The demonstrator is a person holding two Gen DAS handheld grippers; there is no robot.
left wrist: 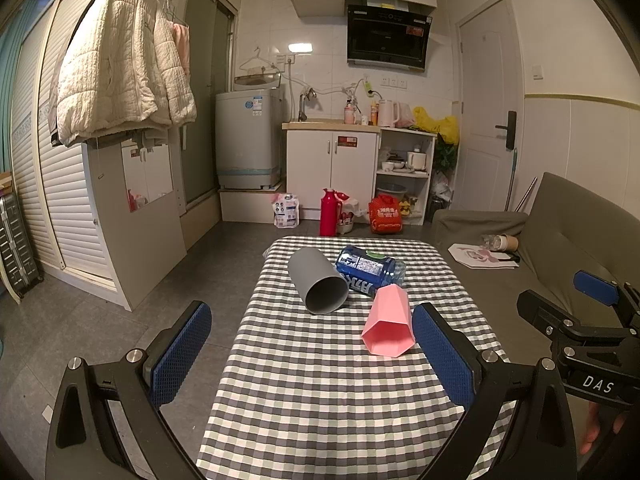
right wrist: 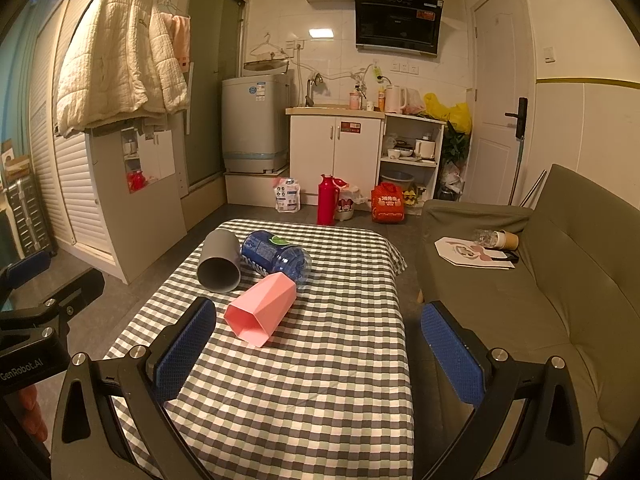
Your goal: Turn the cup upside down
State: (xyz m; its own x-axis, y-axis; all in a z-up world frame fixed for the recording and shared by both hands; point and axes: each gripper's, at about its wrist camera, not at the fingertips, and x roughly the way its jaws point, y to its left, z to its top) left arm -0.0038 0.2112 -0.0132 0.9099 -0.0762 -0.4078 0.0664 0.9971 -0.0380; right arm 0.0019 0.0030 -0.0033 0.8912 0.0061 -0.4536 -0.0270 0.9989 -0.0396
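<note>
A grey cup (left wrist: 318,282) lies on its side on the checked table (left wrist: 320,392), mouth toward me; it also shows in the right wrist view (right wrist: 220,262). A pink faceted cup (left wrist: 388,322) lies on its side beside it, mouth toward me, and shows in the right wrist view (right wrist: 260,310). My left gripper (left wrist: 312,348) is open and empty, held above the near table, short of both cups. My right gripper (right wrist: 320,344) is open and empty, its left finger (right wrist: 184,354) just near-left of the pink cup.
A blue bottle (left wrist: 370,268) lies on its side behind the cups, touching the grey one. A grey-green sofa (right wrist: 540,300) stands right of the table. A red thermos (left wrist: 329,213) and bags stand on the floor beyond. A cabinet door (left wrist: 132,208) is at left.
</note>
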